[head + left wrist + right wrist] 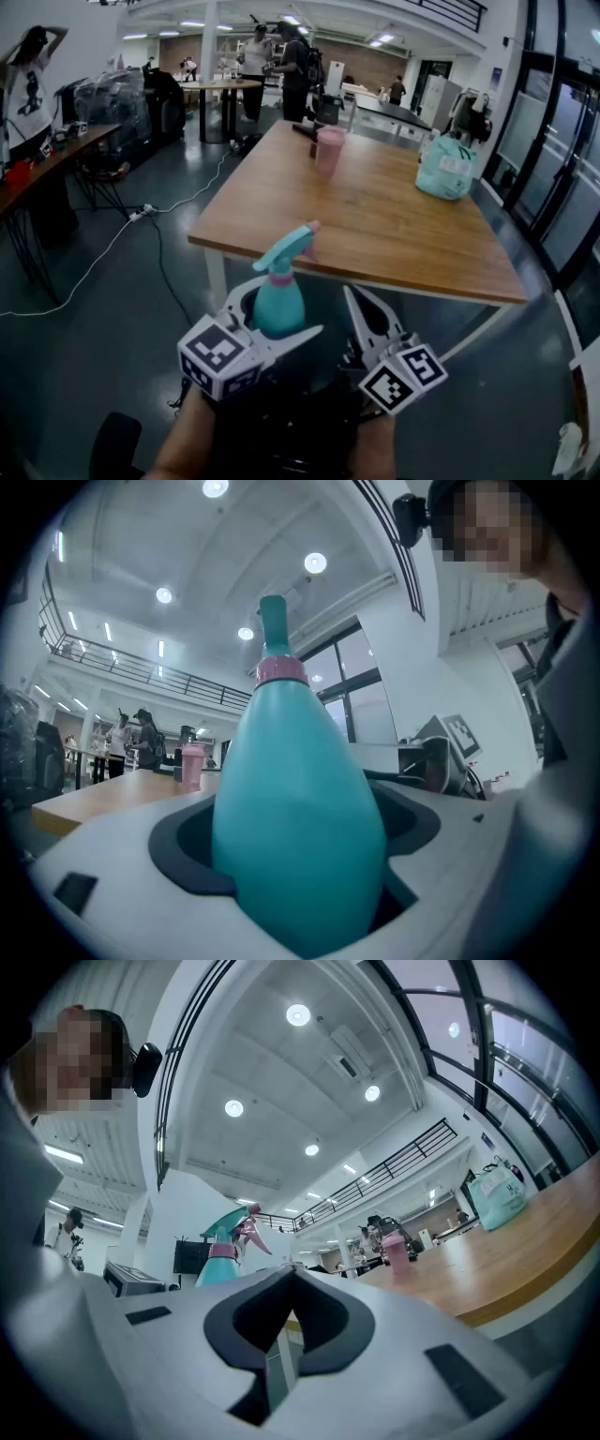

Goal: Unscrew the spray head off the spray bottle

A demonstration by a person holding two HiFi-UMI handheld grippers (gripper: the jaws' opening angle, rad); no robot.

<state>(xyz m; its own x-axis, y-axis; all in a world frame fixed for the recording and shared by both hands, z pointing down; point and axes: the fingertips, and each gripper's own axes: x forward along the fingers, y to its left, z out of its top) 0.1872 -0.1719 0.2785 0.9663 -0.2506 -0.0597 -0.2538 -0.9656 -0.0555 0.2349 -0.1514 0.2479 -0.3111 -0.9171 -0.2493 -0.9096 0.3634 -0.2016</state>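
Note:
A teal spray bottle [278, 305] with a pink collar and a teal spray head [286, 246] stands upright in my left gripper [272, 330], which is shut on its body. In the left gripper view the bottle [298, 827] fills the space between the jaws, its collar [281, 671] above. My right gripper [367, 328] is just to the right of the bottle, shut with nothing in it. The right gripper view shows its closed jaws and the spray head [232, 1229] off to the left, apart from them.
Ahead is a wooden table [375, 216] with a pink tumbler [329, 150] and a mint bag [445, 169] on it. Cables run over the dark floor at left [141, 225]. People stand at tables in the background [272, 66].

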